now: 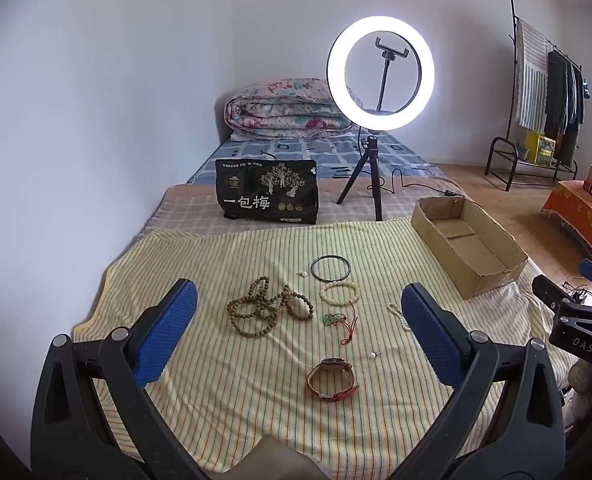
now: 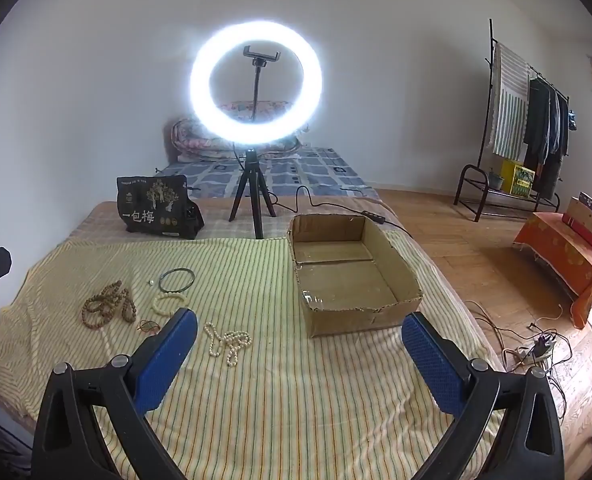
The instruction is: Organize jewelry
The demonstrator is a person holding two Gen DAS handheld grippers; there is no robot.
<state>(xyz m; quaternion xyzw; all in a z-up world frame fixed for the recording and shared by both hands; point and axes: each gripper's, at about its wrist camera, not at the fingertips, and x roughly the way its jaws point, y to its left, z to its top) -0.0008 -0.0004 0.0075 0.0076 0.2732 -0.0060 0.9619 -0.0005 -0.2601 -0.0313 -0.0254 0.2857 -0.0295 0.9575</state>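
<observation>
Jewelry lies spread on a striped yellow cloth (image 1: 223, 392). A brown wooden bead string (image 1: 265, 310) (image 2: 107, 307), a black bangle (image 1: 330, 268) (image 2: 177, 279), a cream bead bracelet (image 1: 340, 292) (image 2: 167, 304), a green pendant on red cord (image 1: 336, 322), a pearl strand (image 2: 227, 342) (image 1: 396, 312) and a brown-strapped watch (image 1: 331, 378) are there. My left gripper (image 1: 298, 300) hovers open above the pieces, holding nothing. My right gripper (image 2: 300, 328) is open too, between the pearls and an empty cardboard box (image 2: 408, 280) (image 1: 492, 268).
A lit ring light on a tripod (image 1: 380, 68) (image 2: 255, 80) and a black snack bag (image 1: 267, 192) (image 2: 155, 208) stand behind the cloth. Folded quilt (image 1: 287, 108) at the bed's far end. Clothes rack (image 2: 528, 128), orange-draped stand (image 2: 564, 252) and floor cables (image 2: 536, 344) lie right.
</observation>
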